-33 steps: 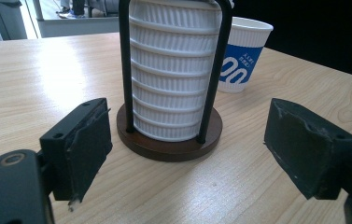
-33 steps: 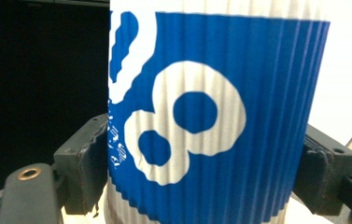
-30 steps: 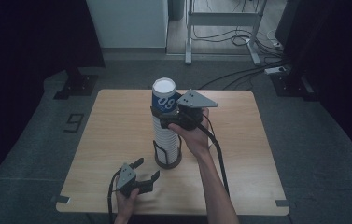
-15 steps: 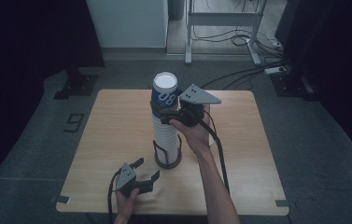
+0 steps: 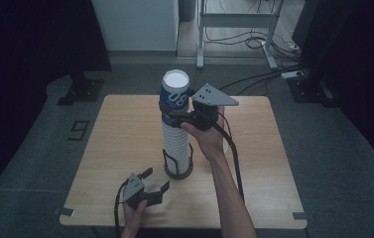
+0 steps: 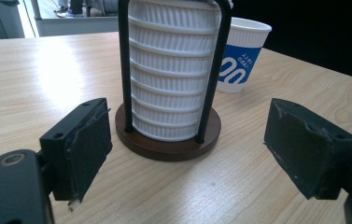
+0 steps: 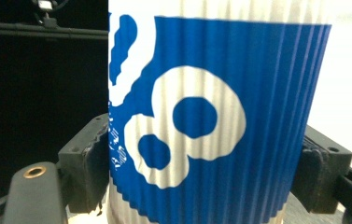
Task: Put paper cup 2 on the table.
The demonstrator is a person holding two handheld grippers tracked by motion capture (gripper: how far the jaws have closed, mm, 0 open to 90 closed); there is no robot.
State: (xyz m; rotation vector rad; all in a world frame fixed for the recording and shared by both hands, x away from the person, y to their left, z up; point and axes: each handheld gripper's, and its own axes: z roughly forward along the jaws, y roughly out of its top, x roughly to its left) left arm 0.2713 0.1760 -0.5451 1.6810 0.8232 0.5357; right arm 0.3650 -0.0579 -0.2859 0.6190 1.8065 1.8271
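Right gripper view puts a ribbed paper cup (image 7: 215, 121) across the middle of the frame: blue printed sleeve with big white rounded digits, apparently an 8, and white paper above. My right gripper (image 7: 201, 177) has just been closing and its black pads now press on both sides of that cup. From the high view the cup (image 5: 175, 94) tops a tall stack of white cups (image 5: 176, 144) at frame centre, standing in a holder (image 5: 178, 171) with a round dark brown base and thin black wire uprights, on a pale wood-grain table (image 5: 115, 144). My left gripper (image 5: 150, 191), low in the frame beside the base, has its jaws spread wide, holding nothing. Left gripper view shows another blue-and-white cup (image 6: 241, 56) behind the holder, its print reading like "00".
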